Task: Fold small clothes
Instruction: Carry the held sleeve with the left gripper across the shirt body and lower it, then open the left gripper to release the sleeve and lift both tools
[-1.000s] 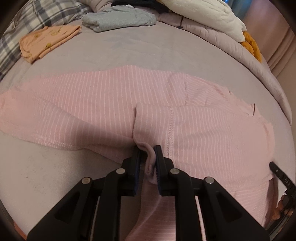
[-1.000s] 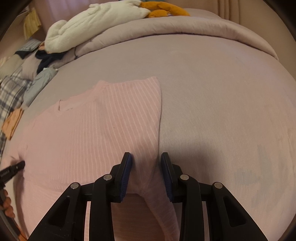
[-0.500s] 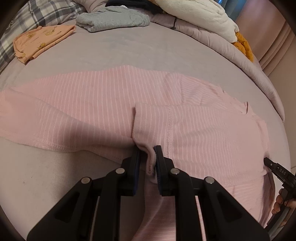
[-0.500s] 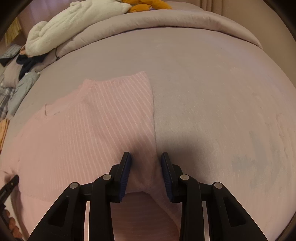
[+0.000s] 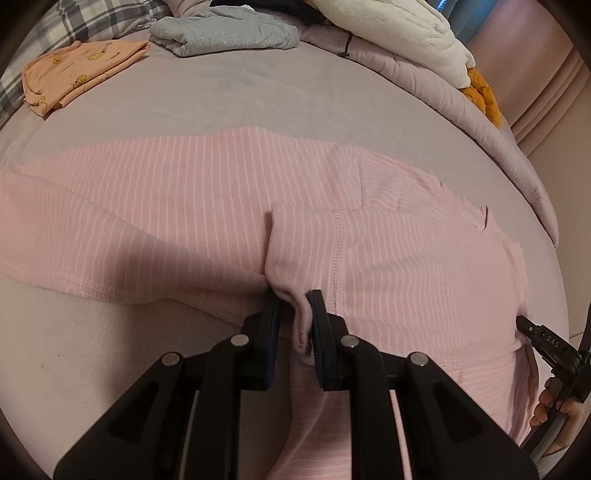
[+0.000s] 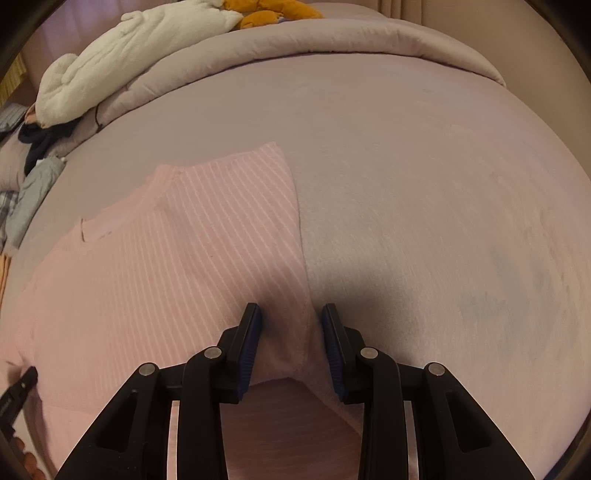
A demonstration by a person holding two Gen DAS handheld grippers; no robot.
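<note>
A pink garment with thin white stripes (image 5: pixel 184 206) lies spread on the mauve bed sheet (image 5: pixel 221 96). One part of it is folded over the body. My left gripper (image 5: pixel 293 299) is shut on a raised fold of this pink cloth near the folded part's corner. In the right wrist view the same pink garment (image 6: pixel 184 258) ends in a straight edge, and my right gripper (image 6: pixel 291 314) is shut on a bunched fold at its near corner. More pink cloth hangs under the jaws. The right gripper's tip (image 5: pixel 543 339) and a hand (image 5: pixel 557 406) show at the left view's right edge.
A folded orange garment (image 5: pixel 81 70) and a folded grey one (image 5: pixel 225 33) lie at the far side, by a plaid pillow (image 5: pixel 92 18). A rolled duvet (image 6: pixel 332 40) with a white blanket (image 6: pixel 122 55) and a mustard cloth (image 6: pixel 273 14) runs along the back. Bare sheet (image 6: pixel 443 184) stretches right of the garment.
Both grippers keep their hold on the pink cloth. Both views have tipped a little, and the garment's straight edge now sits further left in the right wrist view.
</note>
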